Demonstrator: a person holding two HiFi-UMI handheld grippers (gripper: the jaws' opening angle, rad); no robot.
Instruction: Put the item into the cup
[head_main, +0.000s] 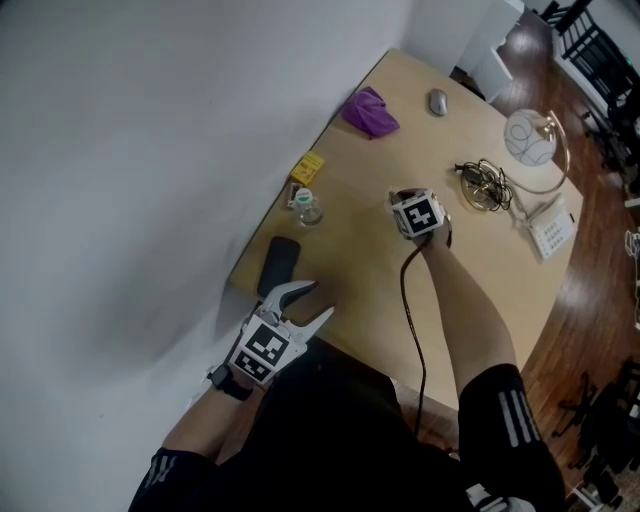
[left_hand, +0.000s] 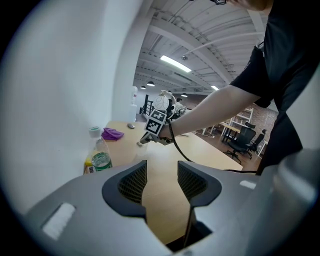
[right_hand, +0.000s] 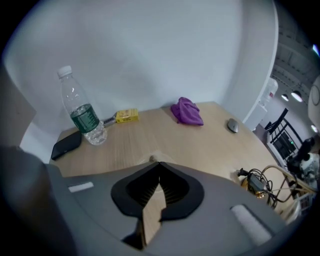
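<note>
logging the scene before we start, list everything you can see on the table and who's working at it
table: one, light wood, against the white wall
water bottle: one, clear with a green label, near the wall
box: one, yellow, by the wall beyond the bottle
cloth: one, purple, far end
mouse: one, grey, far end
flat object: one, black, near end by the wall
cables: one tangle, black, right side
globe: one, white, right edge
flat device: one, white, right edge
left tool: one, grey, open, over the near edge
right tool: one, grey, shut, mid-table
</note>
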